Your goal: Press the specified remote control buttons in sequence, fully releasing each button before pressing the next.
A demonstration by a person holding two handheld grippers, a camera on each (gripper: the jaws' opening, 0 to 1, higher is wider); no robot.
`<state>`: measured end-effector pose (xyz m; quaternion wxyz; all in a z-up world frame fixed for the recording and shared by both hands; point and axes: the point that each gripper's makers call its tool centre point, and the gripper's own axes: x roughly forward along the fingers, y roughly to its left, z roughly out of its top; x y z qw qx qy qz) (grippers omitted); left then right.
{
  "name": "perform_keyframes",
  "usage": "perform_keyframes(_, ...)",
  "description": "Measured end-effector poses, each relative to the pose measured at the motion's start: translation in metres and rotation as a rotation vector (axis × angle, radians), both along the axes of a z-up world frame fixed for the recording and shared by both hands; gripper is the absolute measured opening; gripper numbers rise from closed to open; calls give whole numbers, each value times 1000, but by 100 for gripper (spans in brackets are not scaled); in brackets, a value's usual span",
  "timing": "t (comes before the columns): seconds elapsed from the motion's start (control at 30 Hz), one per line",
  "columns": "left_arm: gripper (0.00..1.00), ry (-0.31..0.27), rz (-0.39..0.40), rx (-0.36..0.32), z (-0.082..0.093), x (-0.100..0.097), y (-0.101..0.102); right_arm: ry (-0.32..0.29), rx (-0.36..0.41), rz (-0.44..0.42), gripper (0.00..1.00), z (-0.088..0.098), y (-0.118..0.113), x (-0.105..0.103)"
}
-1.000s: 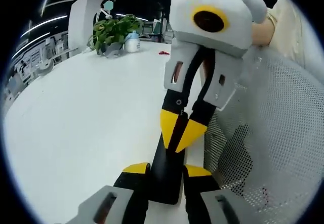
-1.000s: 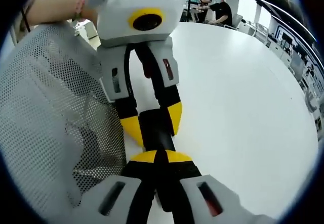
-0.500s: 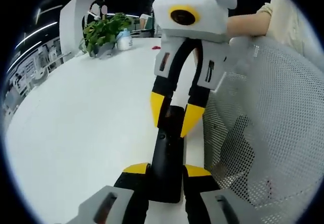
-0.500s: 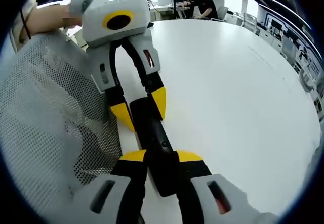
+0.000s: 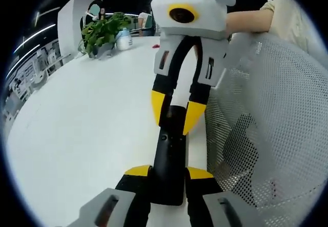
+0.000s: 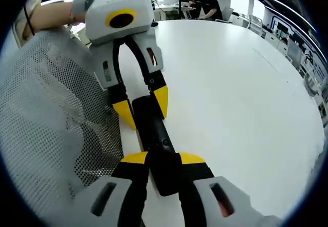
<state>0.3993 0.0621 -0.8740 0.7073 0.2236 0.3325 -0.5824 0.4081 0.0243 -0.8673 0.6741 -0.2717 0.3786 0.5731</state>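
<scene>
1. The remote control [image 5: 168, 160] is a long, slim black bar with a smooth matt face. It lies on the white table [image 5: 82, 135] close to that table's edge, and a small round button shows near its middle in both views.
2. In the left gripper view, the left gripper [image 5: 168, 173] has its two yellow-tipped black jaws set narrowly against the near end of the remote, one on each side, holding it.
3. In the right gripper view, the right gripper [image 6: 162, 159] clasps the opposite end the same way, its jaws narrow and pressed to the remote's sides [image 6: 156, 140].
4. Each gripper also appears in the other's view: a glossy white housing with black arms tapering to yellow wedge tips that flank the remote's far end.
5. A grey mesh chair back [image 5: 266, 124], finely perforated and curved, stands just beside the table edge and hides the floor past it.
6. A person's forearm [image 5: 248, 22] reaches over the mesh to the right gripper's housing.
7. At the table's far side stand a leafy green plant [image 5: 102, 29] and a small white bottle [image 5: 123, 38].
8. In the right gripper view, a seated person [image 6: 205, 6] in dark clothes is beyond the table.
</scene>
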Motion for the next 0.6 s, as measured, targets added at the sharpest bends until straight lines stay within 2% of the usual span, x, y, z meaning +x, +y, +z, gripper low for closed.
perform_keyframes(0.23,26,9,12,-8,1,0,0,-17,-6,36,23,-1,1,-3)
perform_keyframes(0.3,26,16,19,-15,1,0,-1,-7,-46,30,27,-8,-3,-4)
perform_keyframes(0.33,26,19,20,-20,1,0,-1,-24,-119,60,27,-16,-12,-4)
perform_keyframes(0.37,26,21,24,-22,1,0,-2,-71,-129,97,27,-19,-12,-1)
perform_keyframes(0.4,26,15,17,-18,1,0,-2,-65,-100,75,27,-10,-7,-6)
perform_keyframes(0.43,26,15,18,-19,1,0,-2,-43,-107,53,27,-8,-6,-5)
perform_keyframes(0.6,26,17,23,-18,2,0,-3,-55,-99,83,26,-10,-7,-4)
